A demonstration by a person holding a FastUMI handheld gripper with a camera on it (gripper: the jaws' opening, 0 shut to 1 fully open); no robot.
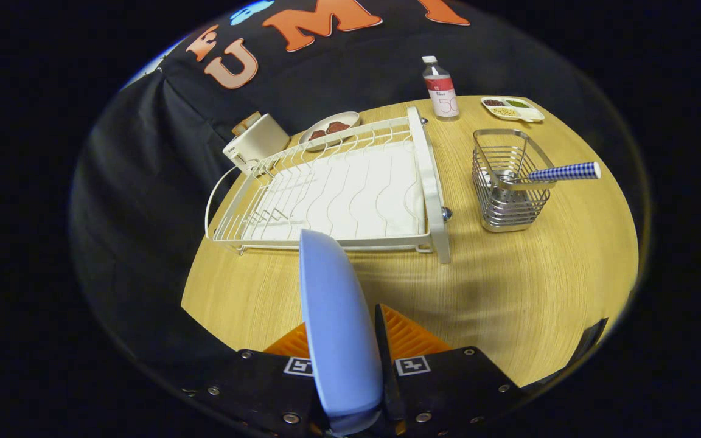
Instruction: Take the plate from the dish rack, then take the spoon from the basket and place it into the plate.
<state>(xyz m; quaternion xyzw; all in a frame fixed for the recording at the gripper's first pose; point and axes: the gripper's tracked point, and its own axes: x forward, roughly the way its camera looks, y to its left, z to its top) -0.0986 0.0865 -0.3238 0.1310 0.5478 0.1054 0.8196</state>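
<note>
A round wooden table (pixel 509 292) seen from a handheld gripper (pixel 350 365), whose two fingers are closed on the rim of a pale blue plate (pixel 335 316). The plate stands on edge between them, lifted clear of the white wire dish rack (pixel 338 194) just beyond. To the rack's right stands a metal wire basket (pixel 509 188) holding a spoon (pixel 560 173) with a blue checked handle leaning out over its rim. A bottle (pixel 442 88), a divided snack tray (pixel 513 108), a small dish (pixel 329 129) and a toaster (pixel 257 143) sit further back. The plate looks stiff, smooth and probably breakable, so held by the rim it could slip or swing. The spoon looks light; its protruding handle seems the natural hold.
</note>
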